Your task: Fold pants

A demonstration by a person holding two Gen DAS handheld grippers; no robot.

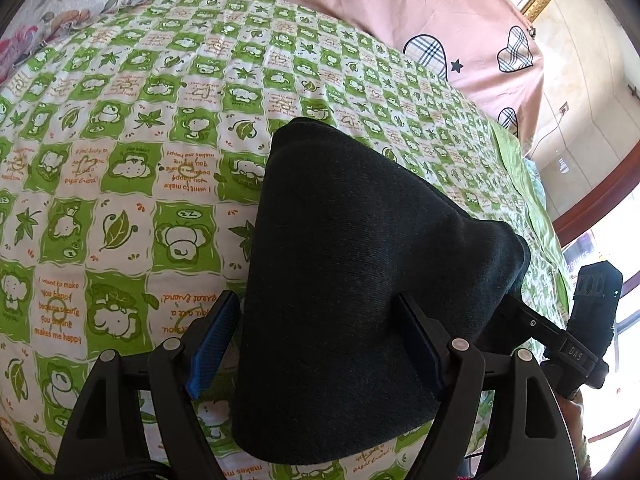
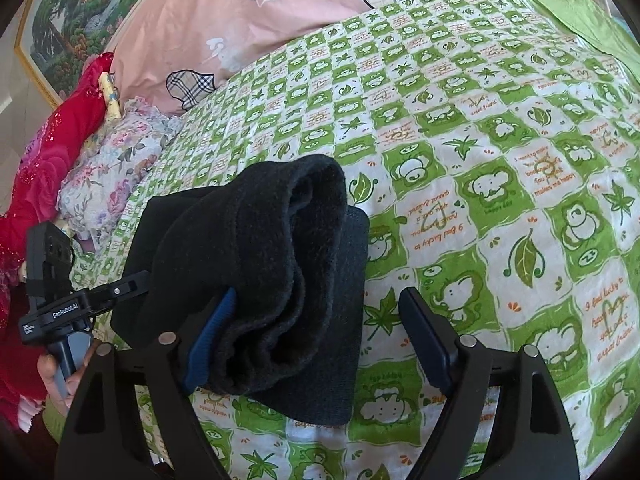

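Observation:
The pants (image 1: 352, 280) are dark charcoal, folded into a thick bundle on the green-and-white checked bedsheet (image 1: 120, 152). In the left wrist view my left gripper (image 1: 316, 348) is open, its fingers either side of the bundle's near part, the fabric lying between and over the right finger. In the right wrist view the same bundle (image 2: 260, 280) shows its rolled open end. My right gripper (image 2: 316, 336) is open; its left finger (image 2: 212, 332) is under the bundle's edge and the right finger (image 2: 424, 332) is clear of it over the sheet.
A pink duvet (image 1: 400, 8) with plaid hearts lies at the bed's far side. A floral pillow (image 2: 116, 176) and red fabric (image 2: 48, 152) sit at the left. A framed picture (image 2: 80, 20) hangs on the wall. The other gripper's handle (image 2: 52, 304) shows at the left.

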